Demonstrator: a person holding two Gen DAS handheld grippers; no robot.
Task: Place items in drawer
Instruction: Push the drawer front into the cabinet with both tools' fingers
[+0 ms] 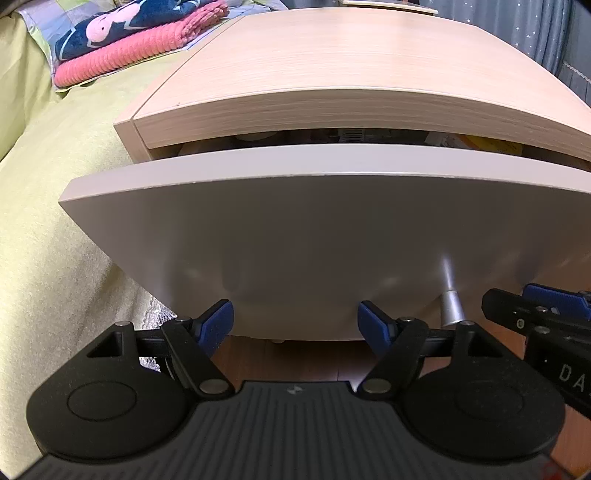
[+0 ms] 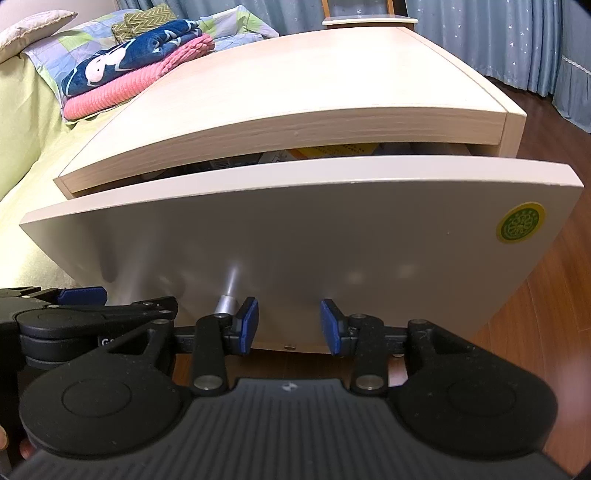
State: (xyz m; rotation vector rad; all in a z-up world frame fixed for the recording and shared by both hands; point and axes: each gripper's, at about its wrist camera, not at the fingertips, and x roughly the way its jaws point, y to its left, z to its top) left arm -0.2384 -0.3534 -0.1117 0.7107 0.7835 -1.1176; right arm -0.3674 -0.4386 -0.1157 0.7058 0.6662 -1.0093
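Bedding [image 1: 55,206] of pale green lies along the left of the wooden nightstand [image 1: 332,62], and on it rests a folded stack: a pink knit blanket [image 1: 122,55] under a navy towel [image 1: 122,26] with a white cartoon figure. Blue starred curtains [image 2: 498,37] hang behind the nightstand, and dark wood floor [image 2: 554,314] shows to its right.

The drawer [image 1: 314,229] stands pulled out a little from under the nightstand top, its pale front filling both views. Through the narrow slot above it, packets [image 2: 332,150] with yellow and white printing lie inside; what they are cannot be read. A silver knob [image 1: 452,306] juts from the drawer front.

The left gripper [image 1: 295,321] hovers just before the lower drawer front with its blue pads [image 1: 218,321] spread wide and empty. The right gripper [image 2: 289,325] is likewise parted and holds nothing, its left pad [image 2: 248,321] just beside the knob; whether it touches is unclear.

Only the right wrist view shows a round yellow-green sticker [image 2: 520,222] at the drawer front's right corner, a cushion [image 2: 33,26] at far left, and fingertips of a hand [image 2: 14,443] at the lower left edge. Only the left wrist view shows lace trim [image 1: 155,314] on the bedding by the drawer's lower left.
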